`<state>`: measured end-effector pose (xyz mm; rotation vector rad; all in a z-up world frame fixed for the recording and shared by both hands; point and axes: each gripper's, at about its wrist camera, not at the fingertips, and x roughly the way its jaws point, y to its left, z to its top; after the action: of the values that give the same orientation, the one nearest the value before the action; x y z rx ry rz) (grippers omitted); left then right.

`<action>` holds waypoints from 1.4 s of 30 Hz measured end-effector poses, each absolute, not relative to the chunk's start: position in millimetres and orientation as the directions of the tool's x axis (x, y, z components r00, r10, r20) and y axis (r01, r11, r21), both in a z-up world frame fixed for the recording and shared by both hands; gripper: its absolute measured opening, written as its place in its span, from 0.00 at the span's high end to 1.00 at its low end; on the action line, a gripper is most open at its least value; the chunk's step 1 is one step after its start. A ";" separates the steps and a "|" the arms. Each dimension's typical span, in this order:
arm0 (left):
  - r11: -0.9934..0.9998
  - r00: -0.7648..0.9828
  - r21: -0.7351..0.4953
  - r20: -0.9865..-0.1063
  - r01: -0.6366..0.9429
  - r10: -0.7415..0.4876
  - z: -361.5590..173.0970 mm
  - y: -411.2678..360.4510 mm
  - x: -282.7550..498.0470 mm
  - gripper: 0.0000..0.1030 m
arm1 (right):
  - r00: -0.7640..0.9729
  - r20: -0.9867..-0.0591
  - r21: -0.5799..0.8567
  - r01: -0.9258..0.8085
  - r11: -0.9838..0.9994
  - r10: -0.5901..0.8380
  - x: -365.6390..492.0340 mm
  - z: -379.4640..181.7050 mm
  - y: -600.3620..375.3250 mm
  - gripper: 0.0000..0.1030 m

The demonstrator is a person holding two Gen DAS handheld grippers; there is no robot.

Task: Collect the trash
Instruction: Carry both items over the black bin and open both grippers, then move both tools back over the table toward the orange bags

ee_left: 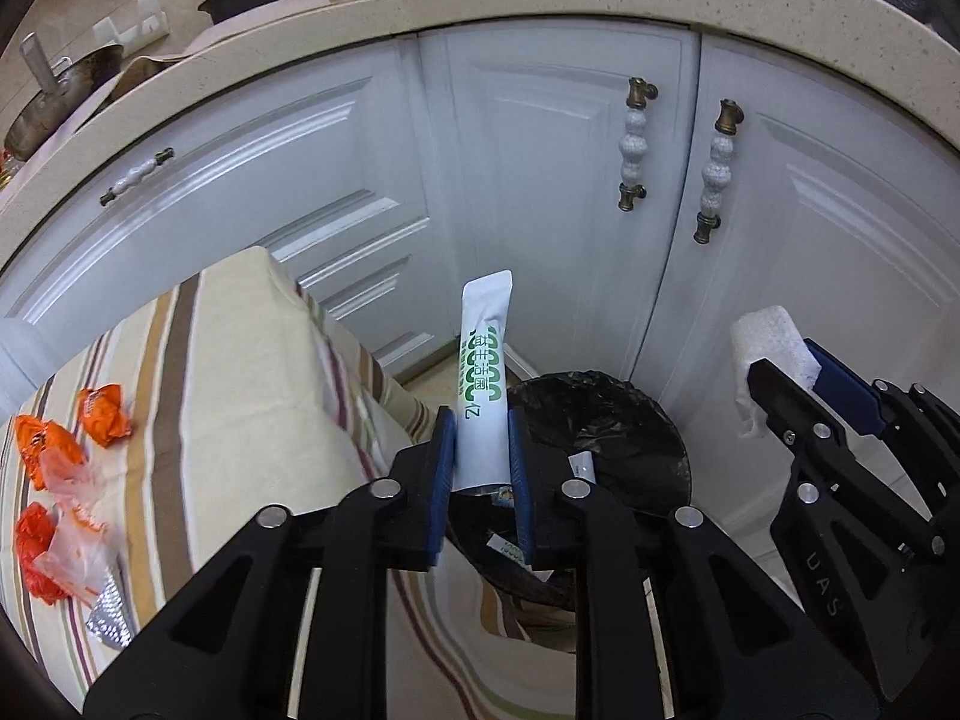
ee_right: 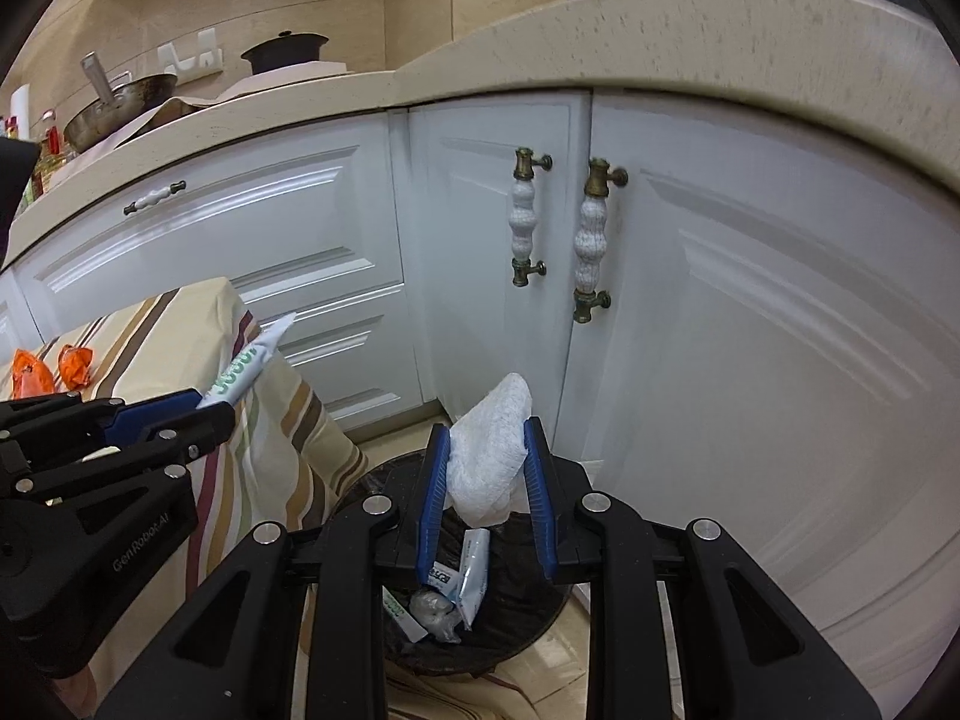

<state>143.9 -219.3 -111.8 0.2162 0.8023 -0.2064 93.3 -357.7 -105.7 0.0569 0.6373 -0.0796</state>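
My left gripper (ee_left: 480, 423) holds a white stick sachet with green print (ee_left: 483, 348) upright between its blue pads, just above the near rim of a black-lined trash bin (ee_left: 606, 420). My right gripper (ee_right: 487, 429) is shut on a crumpled white paper towel (ee_right: 489, 456) and hangs over the same bin (ee_right: 528, 612), which holds several sachets and a crumpled wrap. Each wrist view shows the other hand: the right gripper (ee_left: 774, 390) with the towel (ee_left: 771, 339), the left gripper (ee_right: 210, 405) with the sachet (ee_right: 249, 363).
A table under a striped cloth (ee_left: 240, 390) stands left of the bin, with orange wrappers (ee_left: 105, 414) and a foil scrap (ee_left: 111, 618) on it. White cabinet doors with beaded handles (ee_right: 585, 240) rise close behind the bin, under a speckled counter (ee_right: 660, 42) bearing pots.
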 end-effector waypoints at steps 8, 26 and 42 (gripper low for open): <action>0.967 0.666 0.093 -0.740 0.238 -0.093 -117.9 -214.5 158.4 0.51 | 0.790 -0.610 0.052 0.117 0.992 -0.061 108.9 -119.3 -366.7 0.54; 0.998 0.729 0.062 -0.684 0.025 0.025 -62.6 -71.7 98.3 0.42 | 0.805 -0.586 0.082 -0.058 0.995 0.095 86.5 -82.3 -274.2 0.54; 0.949 0.674 0.096 -0.683 -0.300 0.282 -59.1 96.9 35.3 0.42 | 0.738 -0.591 0.064 -0.359 0.931 0.325 57.3 -67.8 -132.8 0.54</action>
<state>35.3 96.9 -59.1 -0.0251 0.7640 0.3275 57.3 -132.8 -67.8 -0.0551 0.6387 0.3755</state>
